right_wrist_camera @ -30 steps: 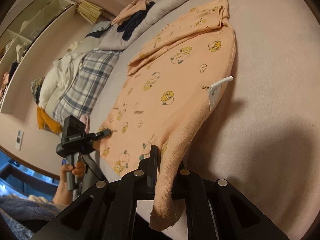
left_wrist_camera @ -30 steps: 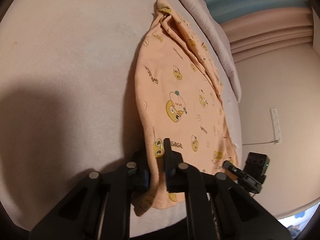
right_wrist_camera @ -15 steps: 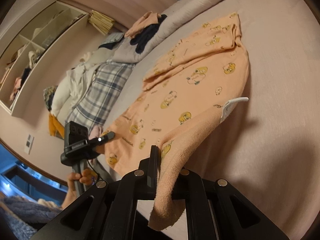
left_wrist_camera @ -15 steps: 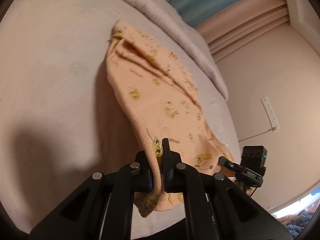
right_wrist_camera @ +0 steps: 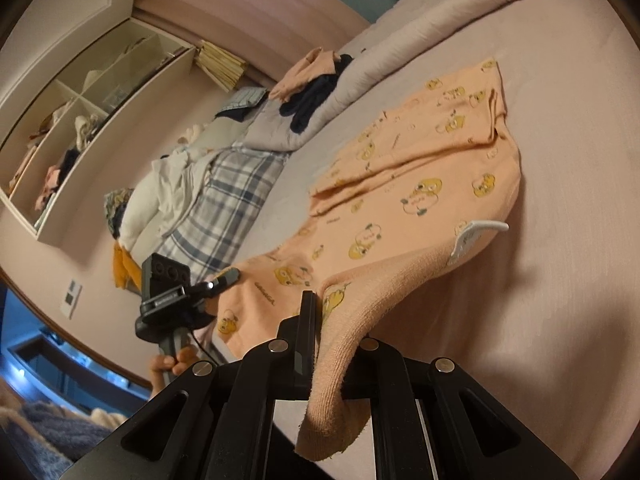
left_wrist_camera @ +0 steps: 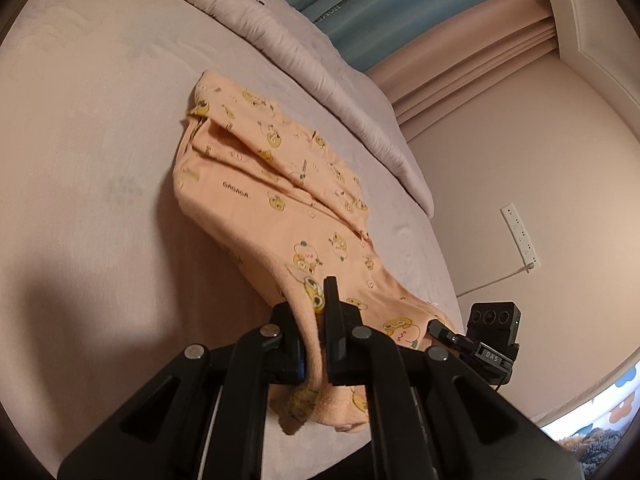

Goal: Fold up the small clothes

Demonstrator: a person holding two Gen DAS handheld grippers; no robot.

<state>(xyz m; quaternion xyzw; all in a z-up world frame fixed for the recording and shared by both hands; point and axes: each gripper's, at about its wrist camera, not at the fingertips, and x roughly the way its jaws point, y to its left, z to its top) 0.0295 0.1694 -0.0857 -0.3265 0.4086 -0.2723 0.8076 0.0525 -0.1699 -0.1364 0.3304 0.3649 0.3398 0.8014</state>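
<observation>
An orange child's garment (left_wrist_camera: pixel 280 200) with yellow cartoon prints lies on the pale bed sheet (left_wrist_camera: pixel 80 140). Its near edge is lifted off the sheet. My left gripper (left_wrist_camera: pixel 316 320) is shut on one near corner of it, with cloth hanging below the jaws. My right gripper (right_wrist_camera: pixel 320 320) is shut on the other near corner of the garment (right_wrist_camera: pixel 420 184), whose hem droops past the fingers. A white care label (right_wrist_camera: pixel 472 236) sticks out at the garment's right edge. Each view shows the other gripper: the right one (left_wrist_camera: pixel 444 330) and the left one (right_wrist_camera: pixel 226 276), held by a hand (right_wrist_camera: pixel 172 368).
A rolled grey quilt (left_wrist_camera: pixel 288 44) runs along the bed's far side with dark and orange clothes (right_wrist_camera: pixel 316 80) on it. A plaid blanket (right_wrist_camera: pixel 228 204) and white bedding (right_wrist_camera: pixel 160 188) lie further left. Wall shelves (right_wrist_camera: pixel 80 120) hold clothes. A power strip (left_wrist_camera: pixel 520 236) hangs on the wall.
Both grippers have risen with their corners, lifting the garment's near edge off the sheet. The left one rose more and rolled, so curtain and wall fill more of its view.
</observation>
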